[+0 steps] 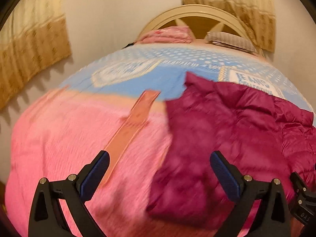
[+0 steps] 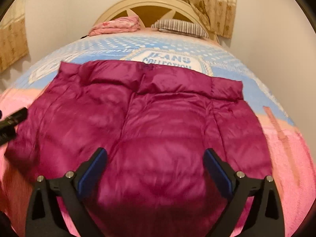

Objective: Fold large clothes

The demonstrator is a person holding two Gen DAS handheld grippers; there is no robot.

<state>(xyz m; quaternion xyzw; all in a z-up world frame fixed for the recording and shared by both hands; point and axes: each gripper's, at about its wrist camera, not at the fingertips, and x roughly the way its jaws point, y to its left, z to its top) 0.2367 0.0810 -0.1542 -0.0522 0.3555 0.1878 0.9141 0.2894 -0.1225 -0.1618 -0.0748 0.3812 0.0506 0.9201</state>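
A magenta quilted down jacket (image 2: 158, 118) lies spread flat on the bed, its folded collar band (image 2: 177, 85) at the far end. In the left wrist view the jacket (image 1: 227, 134) fills the right half. My left gripper (image 1: 159, 160) hangs open above the jacket's left edge, one finger over pink blanket, nothing between the blue pads. My right gripper (image 2: 155, 158) is open above the jacket's near middle, holding nothing. The left gripper's black body (image 2: 11, 122) shows at the left edge of the right wrist view. The right gripper's body (image 1: 302, 193) shows at the left wrist view's right edge.
The bed carries a pink fleece blanket (image 1: 59, 148) near me and a blue patterned cover (image 2: 177, 47) beyond. A folded pink blanket (image 2: 116, 26) and a striped pillow (image 2: 181, 27) lie by the cream headboard (image 2: 154, 2). Curtains (image 1: 29, 49) hang on the walls.
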